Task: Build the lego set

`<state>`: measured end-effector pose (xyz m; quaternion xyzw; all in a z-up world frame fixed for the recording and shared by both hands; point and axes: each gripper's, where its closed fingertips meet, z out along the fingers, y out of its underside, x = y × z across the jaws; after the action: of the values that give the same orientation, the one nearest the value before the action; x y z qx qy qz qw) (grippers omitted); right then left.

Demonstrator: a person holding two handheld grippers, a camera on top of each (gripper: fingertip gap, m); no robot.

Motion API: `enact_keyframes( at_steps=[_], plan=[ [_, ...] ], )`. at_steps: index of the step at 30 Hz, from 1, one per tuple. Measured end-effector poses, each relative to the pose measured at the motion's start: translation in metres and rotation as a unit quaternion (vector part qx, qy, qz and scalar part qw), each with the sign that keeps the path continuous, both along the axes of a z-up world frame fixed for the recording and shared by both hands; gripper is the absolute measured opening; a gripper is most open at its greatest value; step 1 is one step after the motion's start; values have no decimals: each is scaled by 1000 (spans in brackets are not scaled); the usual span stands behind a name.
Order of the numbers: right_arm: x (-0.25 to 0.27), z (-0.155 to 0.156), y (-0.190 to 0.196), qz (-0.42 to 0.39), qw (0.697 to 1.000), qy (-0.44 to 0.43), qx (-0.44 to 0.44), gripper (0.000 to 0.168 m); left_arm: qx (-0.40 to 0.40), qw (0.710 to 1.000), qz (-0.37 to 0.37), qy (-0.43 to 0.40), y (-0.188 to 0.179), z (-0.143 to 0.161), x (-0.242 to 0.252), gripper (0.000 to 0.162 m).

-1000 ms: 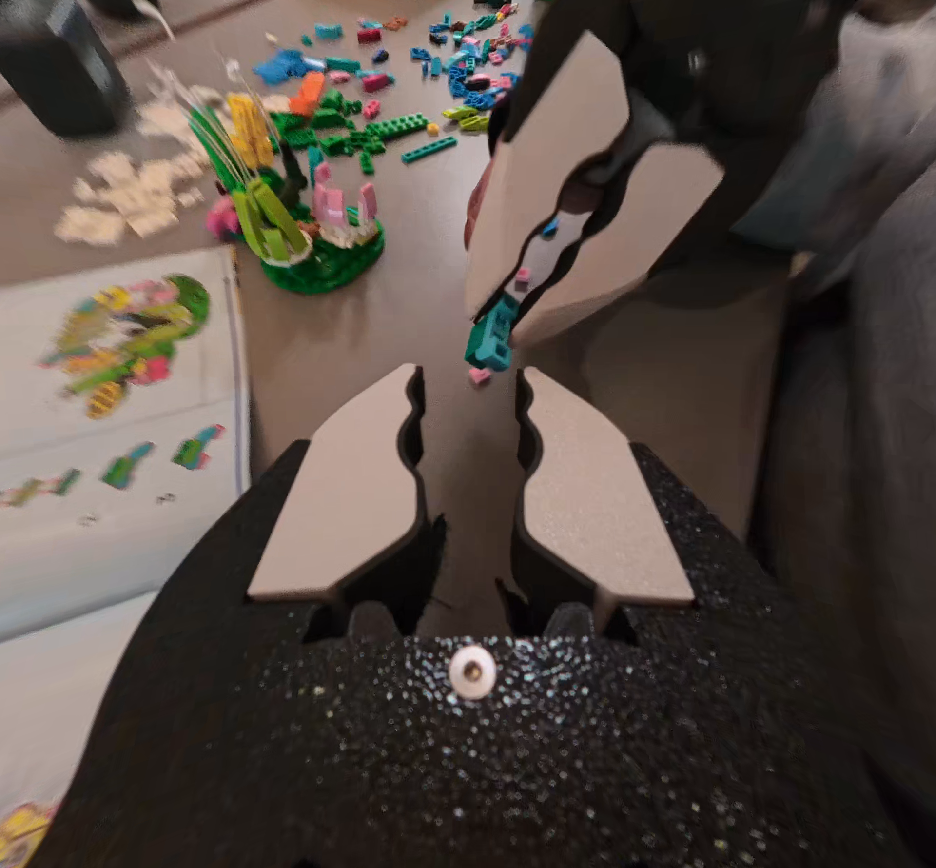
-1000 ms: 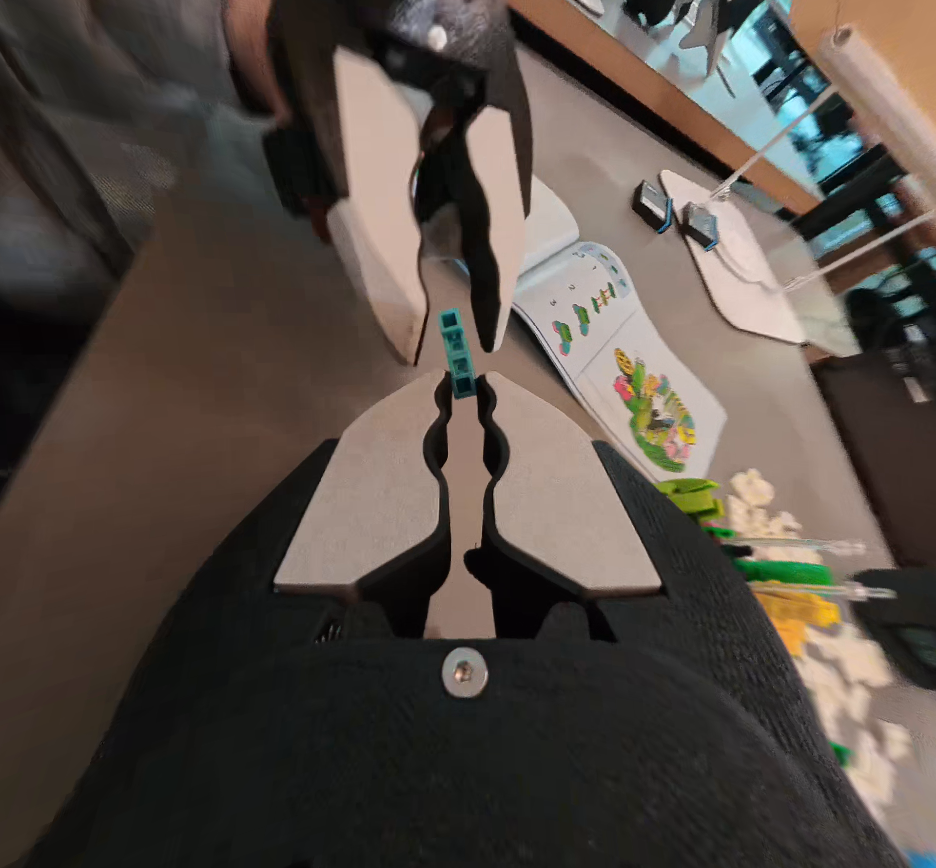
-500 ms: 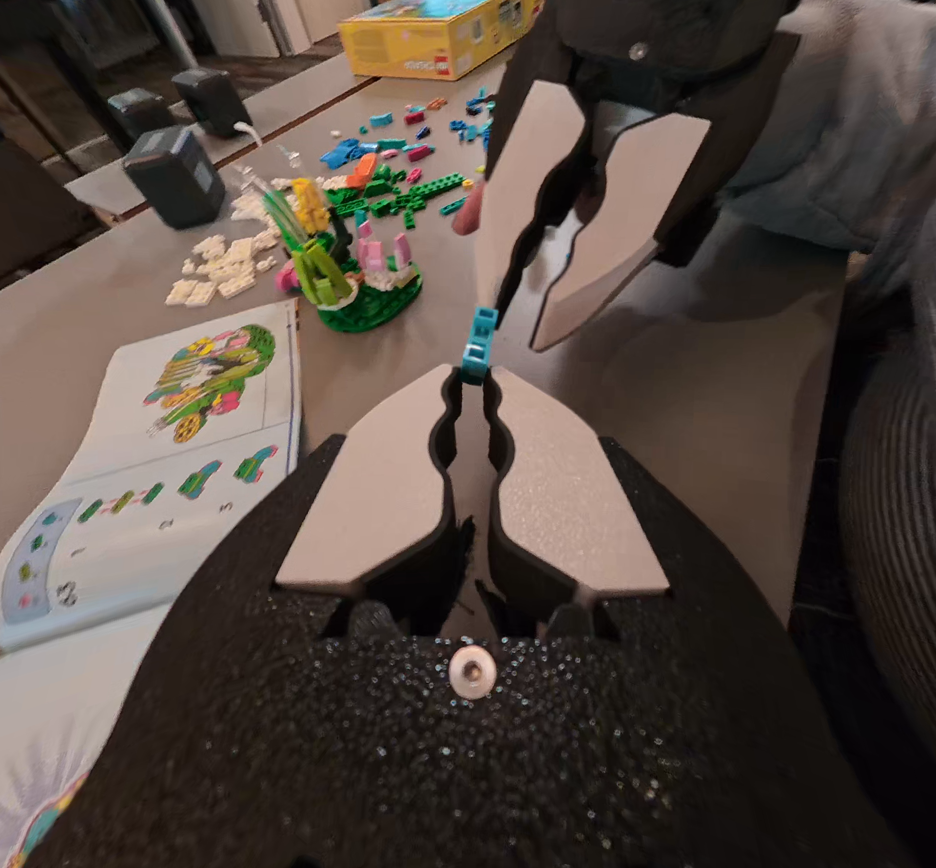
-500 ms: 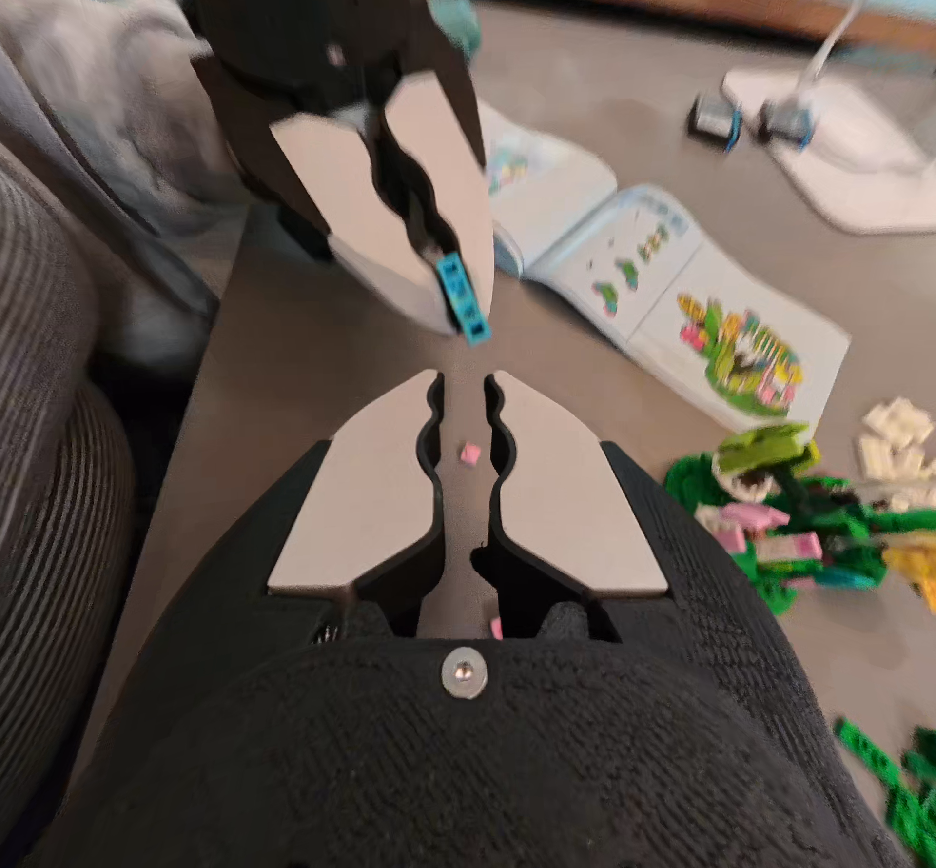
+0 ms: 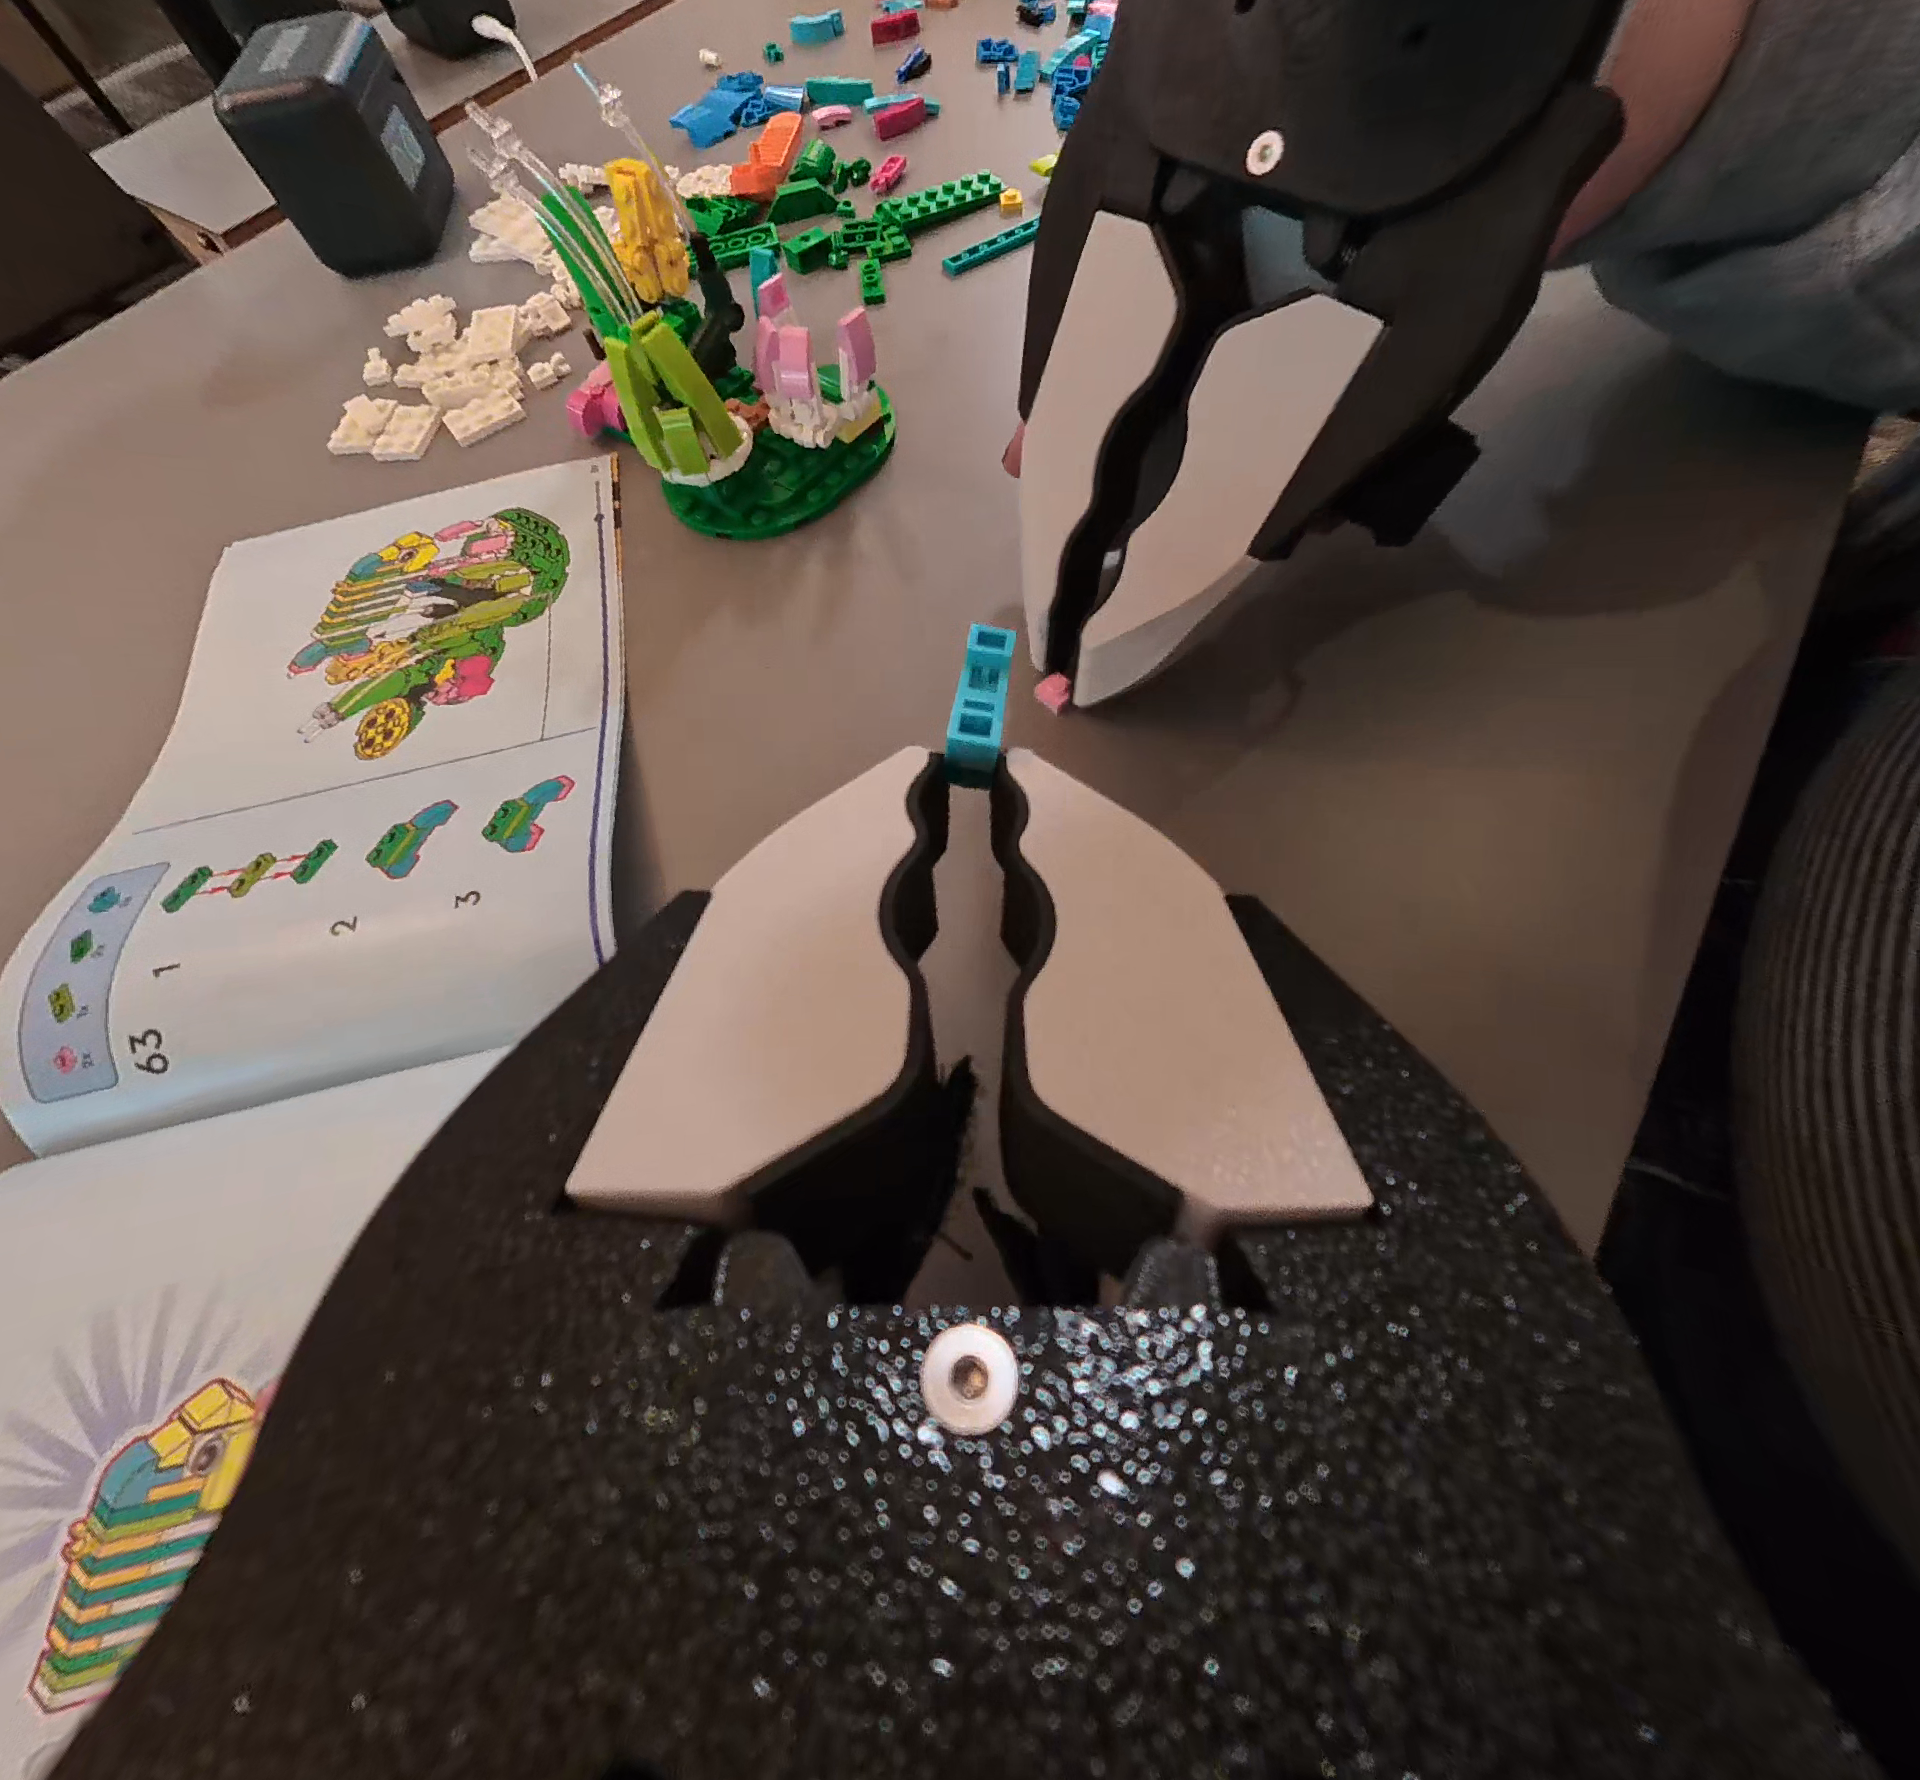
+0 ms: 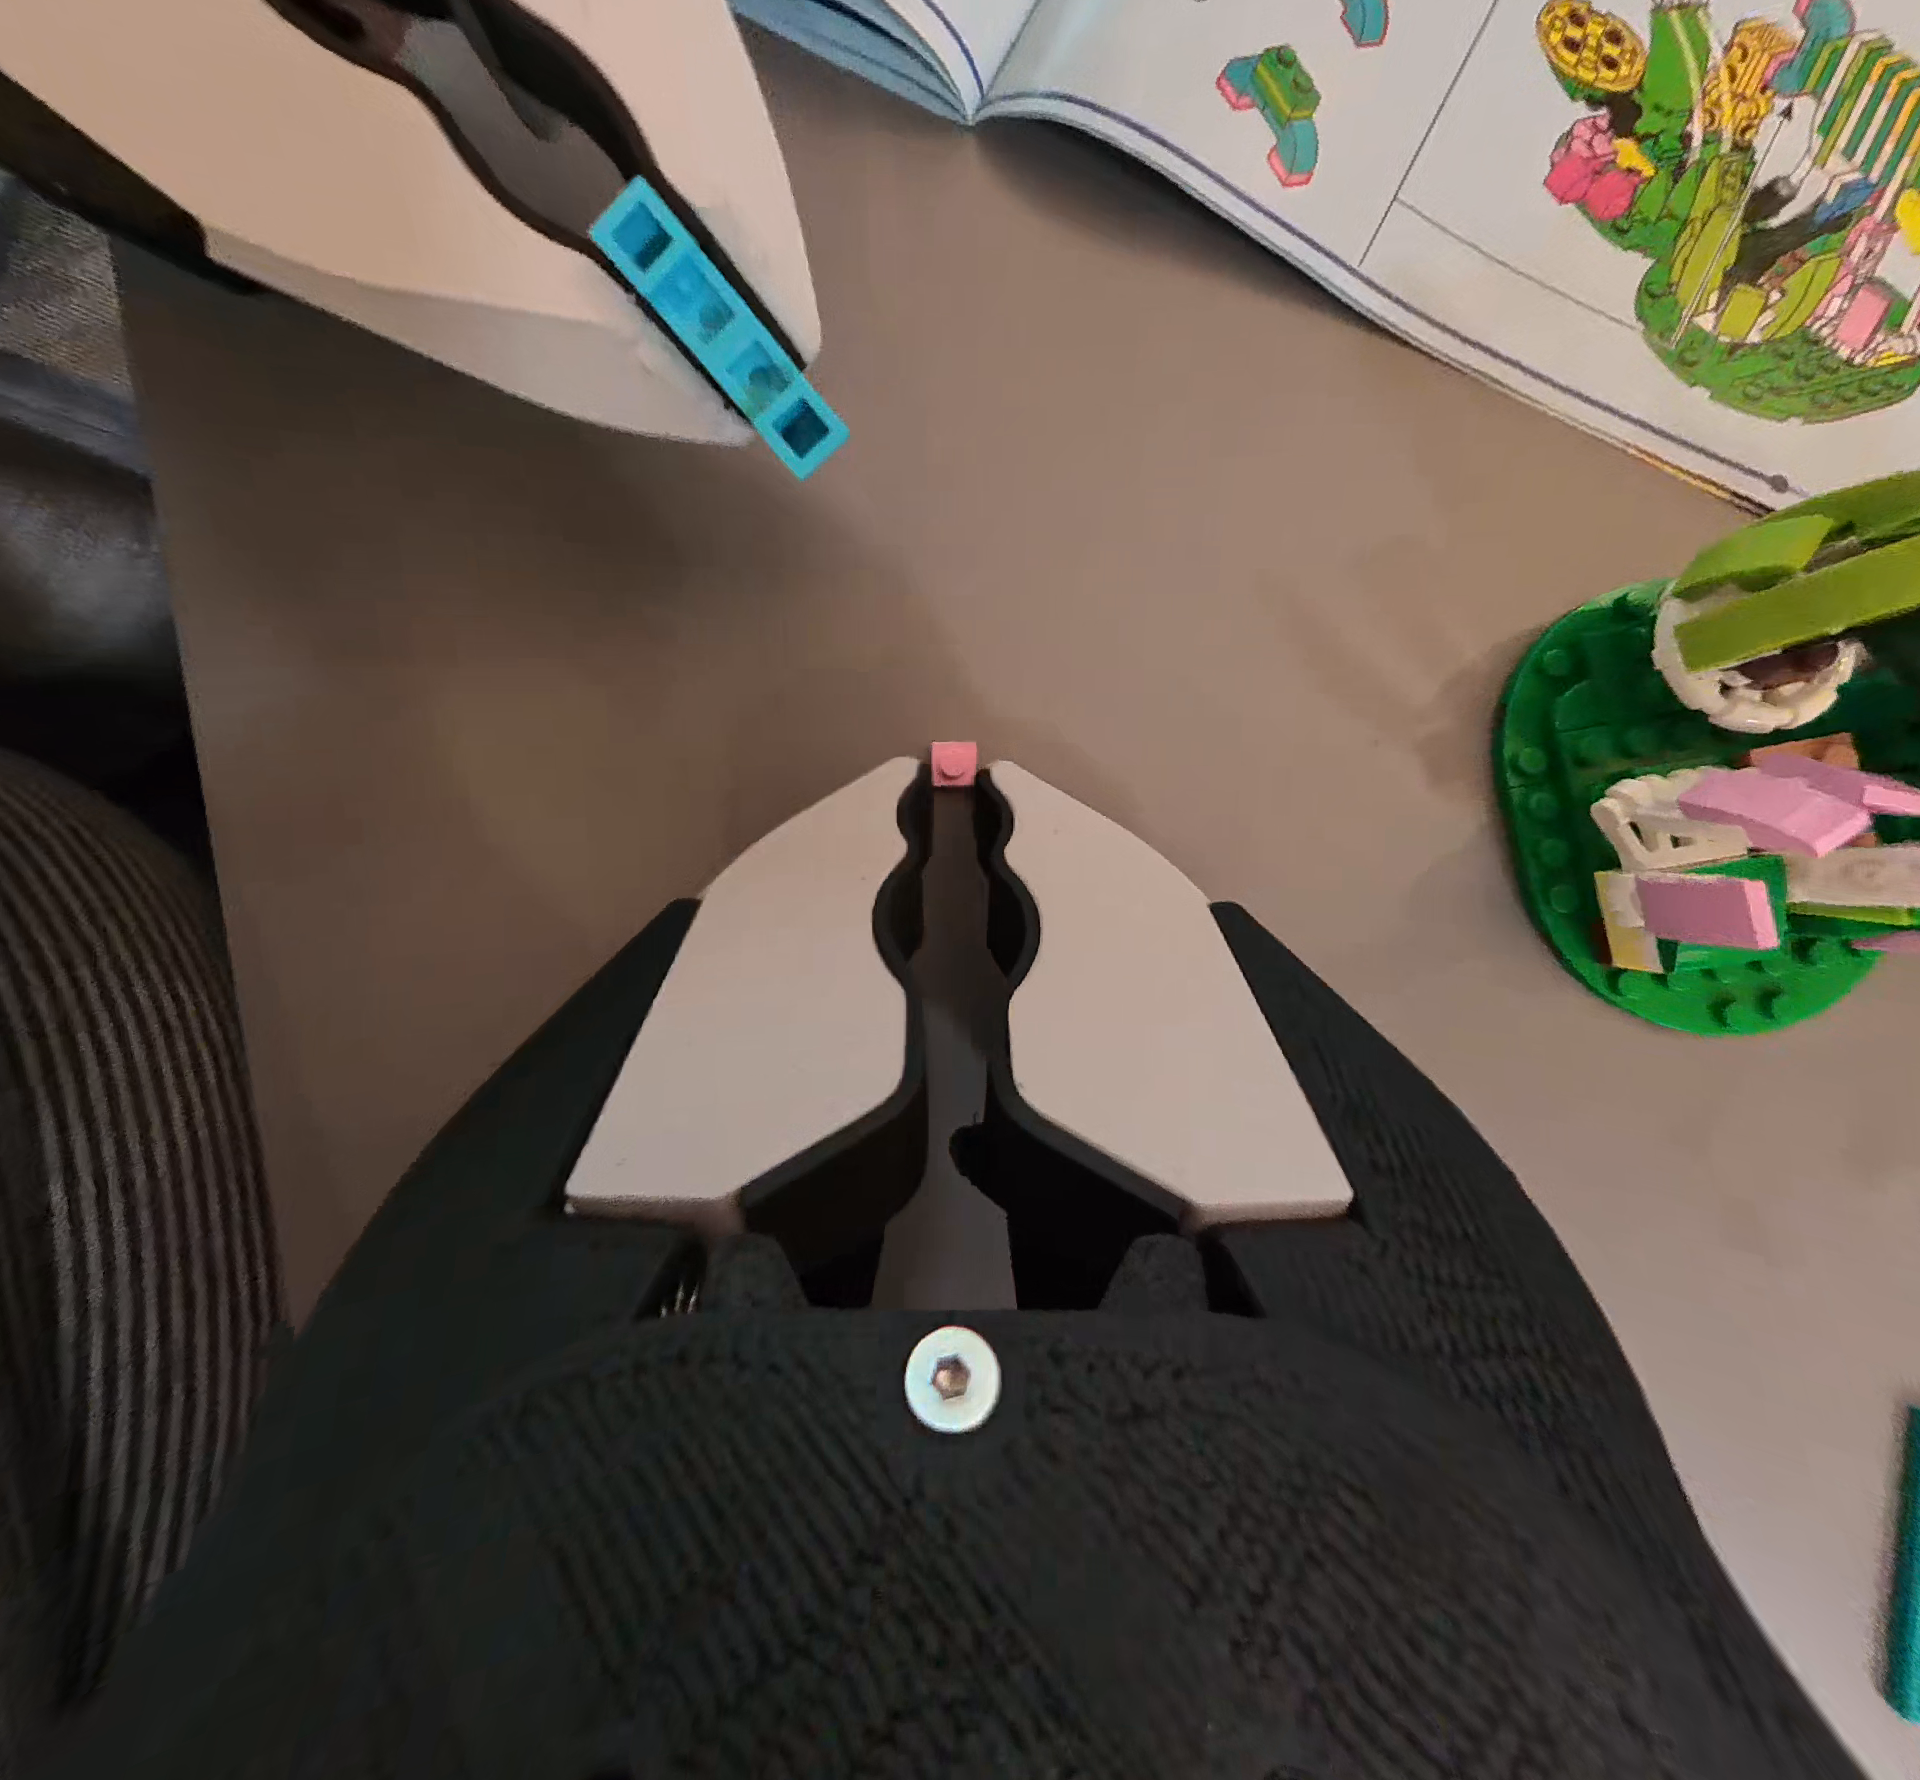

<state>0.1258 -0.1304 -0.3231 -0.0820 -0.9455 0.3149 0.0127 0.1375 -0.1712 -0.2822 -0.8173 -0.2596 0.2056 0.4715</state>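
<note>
Up close: left gripper [image 5: 975,766] jaws pinching a teal brick [image 5: 980,700] by its lower end, held above the bench [image 5: 1351,847]. Just beside it, right gripper [image 6: 953,772] jaws pinching a tiny pink piece [image 6: 953,760] — tips low near the bench. Further off, green flower model [image 5: 774,400], open instruction booklet [image 5: 343,795], loose bricks [image 5: 883,130].
</note>
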Motion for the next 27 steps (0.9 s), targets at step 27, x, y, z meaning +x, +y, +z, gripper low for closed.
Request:
enact_keyframes(
  at_steps=[27],
  plan=[
    [11, 107, -32, 392, 523, 755, -43, 6, 282, 937, -52, -200, 17, 37, 14, 7]
  ],
)
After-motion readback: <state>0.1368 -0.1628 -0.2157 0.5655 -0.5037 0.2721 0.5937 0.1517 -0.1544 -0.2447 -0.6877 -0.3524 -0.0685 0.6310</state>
